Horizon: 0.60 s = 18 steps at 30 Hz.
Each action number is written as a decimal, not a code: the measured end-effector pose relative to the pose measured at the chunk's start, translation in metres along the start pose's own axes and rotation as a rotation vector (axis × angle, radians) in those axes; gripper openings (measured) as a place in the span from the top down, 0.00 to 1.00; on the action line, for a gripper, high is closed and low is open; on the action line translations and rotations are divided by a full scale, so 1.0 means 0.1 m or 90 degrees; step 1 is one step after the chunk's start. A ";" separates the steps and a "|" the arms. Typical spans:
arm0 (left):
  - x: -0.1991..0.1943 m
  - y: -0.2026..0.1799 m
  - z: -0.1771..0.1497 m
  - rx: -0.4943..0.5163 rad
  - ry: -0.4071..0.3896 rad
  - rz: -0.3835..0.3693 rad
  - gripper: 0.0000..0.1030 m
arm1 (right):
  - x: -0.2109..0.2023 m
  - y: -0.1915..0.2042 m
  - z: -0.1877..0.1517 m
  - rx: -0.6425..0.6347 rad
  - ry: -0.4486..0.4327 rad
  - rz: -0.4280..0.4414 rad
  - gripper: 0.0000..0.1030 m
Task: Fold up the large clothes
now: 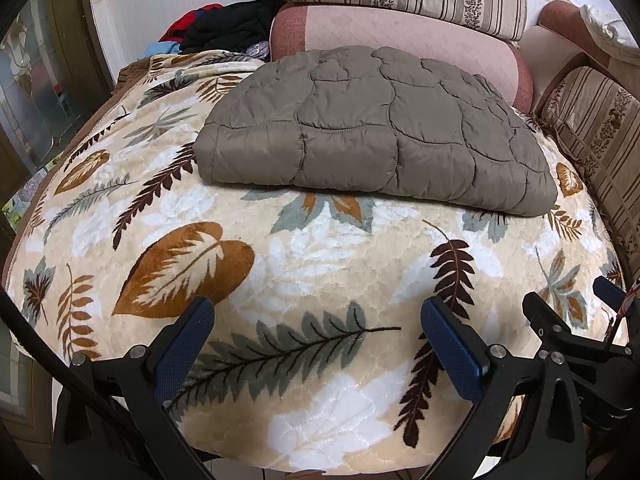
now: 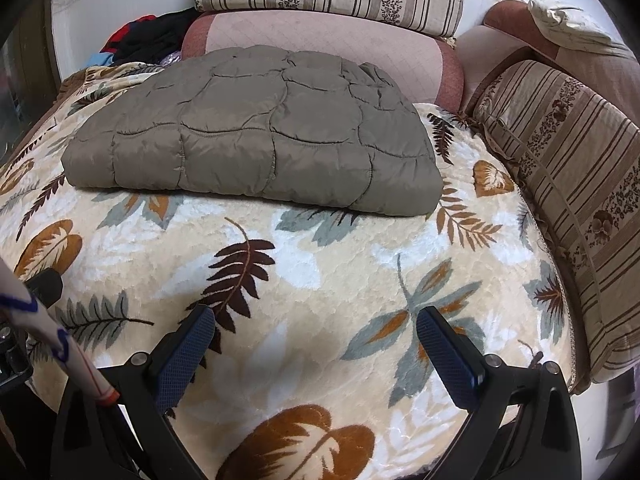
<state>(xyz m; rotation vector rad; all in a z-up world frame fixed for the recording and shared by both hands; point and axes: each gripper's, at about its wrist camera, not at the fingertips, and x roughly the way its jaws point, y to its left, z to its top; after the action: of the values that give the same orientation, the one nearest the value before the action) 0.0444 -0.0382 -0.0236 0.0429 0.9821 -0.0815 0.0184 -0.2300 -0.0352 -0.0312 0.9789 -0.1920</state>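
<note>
Both tongs gape empty; folded quilted jacket lies lengthwise left-right.

Home living room or bedroom. Plush leaf-print blanket covers a soft seat, striped floral cushions and a pink quilted cushion around it, loose pile of clothes in the corner, glass-panel door at left.

Soft, even indoor light fills both views, bright enough to read every colour. A thin shadow lies under the folded jacket. Fisheye bending curves the blanket and darkens the corners. The right view looks slightly blurred toward its edges.
</note>
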 end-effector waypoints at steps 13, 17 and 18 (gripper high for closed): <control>0.05 0.00 -0.01 0.000 0.009 0.000 0.00 | 0.05 0.03 -0.02 -0.004 0.012 0.003 0.01; 0.06 0.00 -0.02 -0.002 0.015 0.000 0.00 | 0.05 0.03 -0.03 -0.004 0.009 0.003 0.01; 0.06 0.00 -0.02 -0.002 0.016 -0.001 0.00 | 0.05 0.03 -0.03 -0.004 0.010 0.003 0.01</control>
<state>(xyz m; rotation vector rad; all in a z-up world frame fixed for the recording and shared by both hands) 0.0465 -0.0381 -0.0296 0.0402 1.0066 -0.0805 0.0193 -0.2273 -0.0414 -0.0327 0.9946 -0.1847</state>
